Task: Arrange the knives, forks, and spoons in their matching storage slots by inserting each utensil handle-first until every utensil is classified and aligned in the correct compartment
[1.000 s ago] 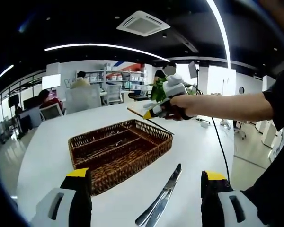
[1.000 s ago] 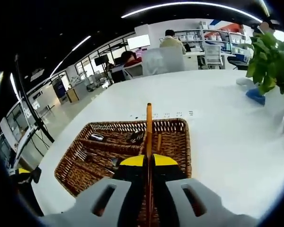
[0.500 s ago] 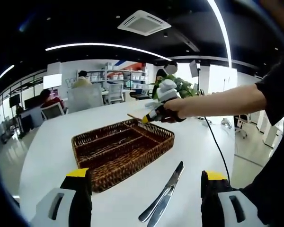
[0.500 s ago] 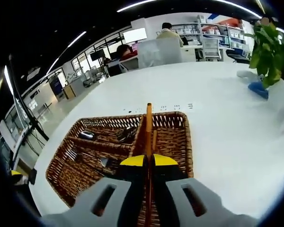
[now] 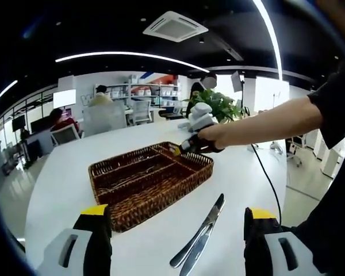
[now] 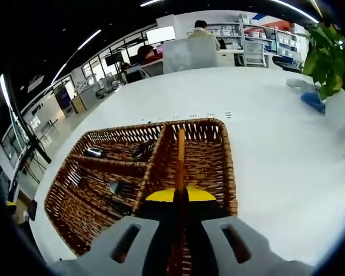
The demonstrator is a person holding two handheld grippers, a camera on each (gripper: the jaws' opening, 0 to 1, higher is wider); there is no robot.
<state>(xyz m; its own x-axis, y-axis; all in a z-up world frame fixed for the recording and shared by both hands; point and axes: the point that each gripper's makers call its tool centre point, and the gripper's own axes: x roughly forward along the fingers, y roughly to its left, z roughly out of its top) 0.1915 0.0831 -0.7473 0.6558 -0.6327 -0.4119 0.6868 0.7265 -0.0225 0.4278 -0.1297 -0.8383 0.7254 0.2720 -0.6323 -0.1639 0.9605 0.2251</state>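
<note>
The left gripper view looks low across the white worktop (image 5: 63, 178) from well back, facing the wicker tray (image 5: 149, 181) and the right gripper (image 5: 181, 150) over its far end, while the right gripper view looks steeply down from close above onto that same tray (image 6: 218, 172).

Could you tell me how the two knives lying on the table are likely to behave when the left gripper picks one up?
The knives look like polished metal, so probably stiff but slippery between the pads. They lie flat on the smooth white table, touching or overlapping, so grasping one may well drag the other along. The thin, low profile suggests the left gripper, jaws wide apart, must close near the tabletop.
</note>
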